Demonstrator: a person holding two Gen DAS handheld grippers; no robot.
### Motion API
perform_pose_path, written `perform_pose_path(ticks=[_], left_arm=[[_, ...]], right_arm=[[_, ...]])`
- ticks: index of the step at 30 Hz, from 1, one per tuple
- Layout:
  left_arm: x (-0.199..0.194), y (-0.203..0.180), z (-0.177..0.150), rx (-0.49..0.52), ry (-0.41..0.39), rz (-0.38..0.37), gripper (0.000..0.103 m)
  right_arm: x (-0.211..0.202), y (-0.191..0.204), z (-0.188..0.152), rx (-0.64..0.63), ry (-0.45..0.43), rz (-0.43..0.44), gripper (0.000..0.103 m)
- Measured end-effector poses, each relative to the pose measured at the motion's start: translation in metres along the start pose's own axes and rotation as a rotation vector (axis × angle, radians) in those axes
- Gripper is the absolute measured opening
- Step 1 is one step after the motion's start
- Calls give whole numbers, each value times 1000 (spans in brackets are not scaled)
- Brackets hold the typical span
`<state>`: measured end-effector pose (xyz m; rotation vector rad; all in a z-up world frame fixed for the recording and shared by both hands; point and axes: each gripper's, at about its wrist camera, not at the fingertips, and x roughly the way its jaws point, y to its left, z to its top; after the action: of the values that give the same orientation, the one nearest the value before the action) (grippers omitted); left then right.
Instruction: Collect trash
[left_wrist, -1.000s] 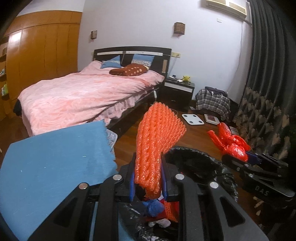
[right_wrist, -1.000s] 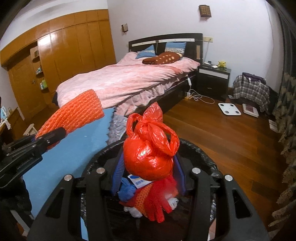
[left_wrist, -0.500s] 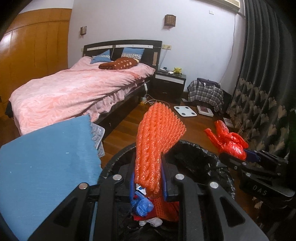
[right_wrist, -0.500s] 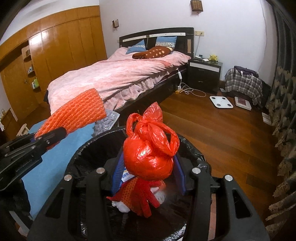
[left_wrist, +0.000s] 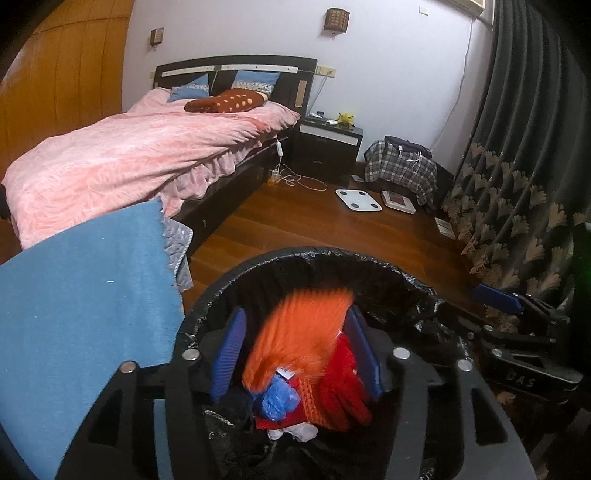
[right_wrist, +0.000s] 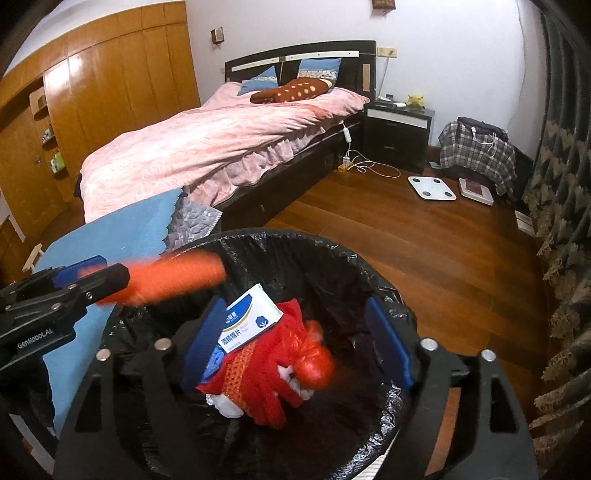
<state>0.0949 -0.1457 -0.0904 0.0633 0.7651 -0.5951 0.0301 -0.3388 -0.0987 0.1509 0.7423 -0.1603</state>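
Fingers on both grippers are spreading over the black-lined bin (left_wrist: 369, 266): the left gripper (left_wrist: 295, 354) lets one orange foam net (left_wrist: 303, 332) slip free, and the right gripper (right_wrist: 295, 339) has dropped one red bag (right_wrist: 314, 365) into the rubbish. This looks like the release step; next, lift both clear. Beyond stands one bed (right_wrist: 221, 140).

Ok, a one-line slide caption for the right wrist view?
Right gripper, jaws opening, drops a red knotted bag into the black-lined bin.

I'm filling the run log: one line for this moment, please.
left gripper: opening, orange foam net dropping | right gripper: opening, red bag falling | bin: receiving
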Motion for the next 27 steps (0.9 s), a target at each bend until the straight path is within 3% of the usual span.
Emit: perform_pose_path(ticks=[5,11,27], left_arm=[[-6,3,2,-11,-15,20,75],[-26,15,6,-17,-56,56,94],[-96,32,3,-57,-117,168,97]], right_arm=[[-4,-3,-1,5,-6,-26,92],[-12,-2,4,8,-11,-13,95],[-67,38,26,-31,-49,103,98]])
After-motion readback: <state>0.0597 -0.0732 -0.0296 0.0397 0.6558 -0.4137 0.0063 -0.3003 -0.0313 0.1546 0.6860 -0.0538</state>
